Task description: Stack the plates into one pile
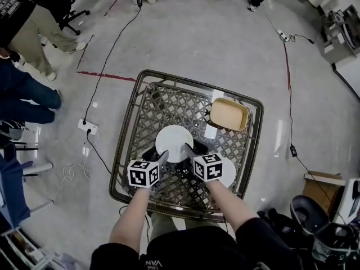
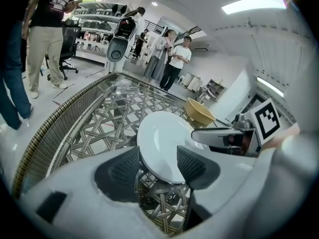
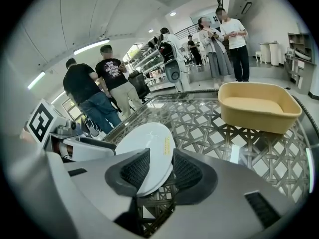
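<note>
A white plate (image 1: 174,141) lies near the middle of the woven table (image 1: 136,117), and both grippers meet at its near rim. My left gripper (image 1: 163,158) is open, and the plate's (image 2: 162,143) near rim sits between its wide-set pads (image 2: 122,171). My right gripper (image 1: 188,151) is also open, and its two pads loosely flank the tilted rim of the same plate (image 3: 149,143). A second white plate (image 1: 230,175) shows to the right, mostly hidden under the right gripper's marker cube.
A yellow tub (image 1: 229,114) stands at the table's far right corner, with a white card (image 1: 210,131) beside it. The table's raised rim (image 1: 254,128) runs all round. People stand on the floor at the left and far side, among cables and a power strip (image 1: 88,127).
</note>
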### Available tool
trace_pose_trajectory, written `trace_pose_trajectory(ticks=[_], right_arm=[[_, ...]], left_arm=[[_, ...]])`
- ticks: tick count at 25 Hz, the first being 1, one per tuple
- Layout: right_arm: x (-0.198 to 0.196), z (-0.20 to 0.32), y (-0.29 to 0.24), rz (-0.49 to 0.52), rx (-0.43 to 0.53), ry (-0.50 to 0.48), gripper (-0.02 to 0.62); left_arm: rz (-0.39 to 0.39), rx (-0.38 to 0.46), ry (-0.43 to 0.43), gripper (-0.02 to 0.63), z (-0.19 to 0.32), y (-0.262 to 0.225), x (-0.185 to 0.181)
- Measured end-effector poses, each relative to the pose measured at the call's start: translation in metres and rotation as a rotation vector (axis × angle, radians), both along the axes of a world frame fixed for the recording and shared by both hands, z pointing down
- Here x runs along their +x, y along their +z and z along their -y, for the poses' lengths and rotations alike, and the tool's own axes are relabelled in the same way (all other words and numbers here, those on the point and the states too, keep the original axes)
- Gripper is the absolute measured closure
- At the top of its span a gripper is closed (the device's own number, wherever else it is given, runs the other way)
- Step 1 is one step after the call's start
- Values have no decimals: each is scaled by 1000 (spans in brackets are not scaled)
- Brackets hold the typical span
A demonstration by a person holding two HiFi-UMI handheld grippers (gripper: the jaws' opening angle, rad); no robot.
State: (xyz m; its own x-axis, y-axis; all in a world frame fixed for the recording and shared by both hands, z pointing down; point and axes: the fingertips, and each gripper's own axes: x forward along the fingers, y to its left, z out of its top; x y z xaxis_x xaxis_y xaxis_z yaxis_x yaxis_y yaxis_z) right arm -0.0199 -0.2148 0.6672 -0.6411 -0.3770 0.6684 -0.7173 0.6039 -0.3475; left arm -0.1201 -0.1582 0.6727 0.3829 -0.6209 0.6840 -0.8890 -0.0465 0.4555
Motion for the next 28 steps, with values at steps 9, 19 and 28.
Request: trace_pose_trajectory(ticks=[9, 19, 28], right_arm=[[-3, -2, -3, -16, 22, -10, 391], [41, -13, -18, 5, 48, 107, 393], [139, -45, -22, -31, 49, 325, 397]], left_arm=[[14, 11, 5, 343, 2, -4, 2], [43, 118, 32, 331, -9, -37, 20], [1, 119, 256, 331, -31, -39, 105]])
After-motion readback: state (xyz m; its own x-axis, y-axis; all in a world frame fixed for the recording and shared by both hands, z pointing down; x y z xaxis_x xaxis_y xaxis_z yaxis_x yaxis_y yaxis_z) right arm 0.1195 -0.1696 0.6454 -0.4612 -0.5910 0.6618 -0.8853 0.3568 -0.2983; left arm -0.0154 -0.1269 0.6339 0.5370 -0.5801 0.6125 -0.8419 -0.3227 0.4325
